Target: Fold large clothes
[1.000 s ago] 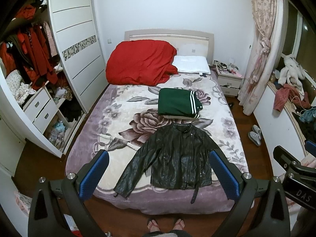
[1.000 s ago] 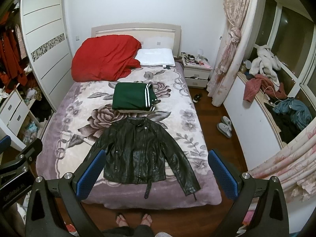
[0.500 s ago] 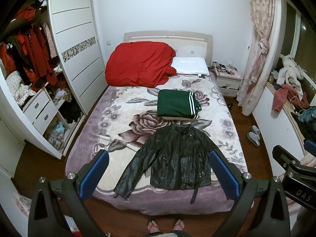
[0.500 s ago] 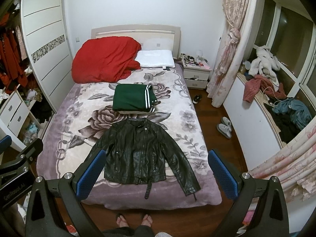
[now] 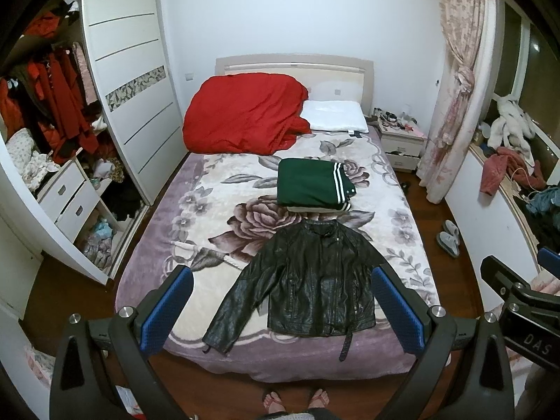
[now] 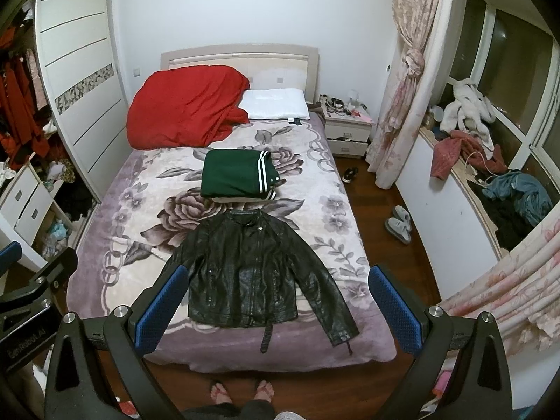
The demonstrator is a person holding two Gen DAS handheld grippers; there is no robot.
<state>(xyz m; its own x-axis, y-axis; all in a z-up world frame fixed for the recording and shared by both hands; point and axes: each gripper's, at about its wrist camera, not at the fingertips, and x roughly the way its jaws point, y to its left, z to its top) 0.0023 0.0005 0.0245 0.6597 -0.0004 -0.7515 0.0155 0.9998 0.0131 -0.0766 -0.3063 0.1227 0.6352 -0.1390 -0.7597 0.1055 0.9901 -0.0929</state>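
A black leather jacket (image 5: 311, 276) lies flat, front up, sleeves spread, at the foot end of the bed (image 5: 210, 192); it also shows in the right wrist view (image 6: 245, 269). A folded green garment with white stripes (image 5: 313, 183) lies behind its collar, also seen in the right wrist view (image 6: 238, 175). My left gripper (image 5: 281, 306) is open and empty, held high above the bed's foot. My right gripper (image 6: 276, 302) is open and empty, held at the same height to the right of the left one.
A red duvet (image 5: 245, 112) and white pillow (image 5: 334, 120) lie at the headboard. An open wardrobe (image 5: 52, 105) stands left. A nightstand (image 5: 402, 140), curtain (image 5: 455, 87), slippers (image 6: 399, 224) and a cluttered sill (image 6: 490, 175) are at the right. The person's feet (image 6: 241, 392) stand on the floor.
Both views have drifted slightly downward in frame, as if both grippers tilted up or rose a little. The jacket and folded garment have not moved.
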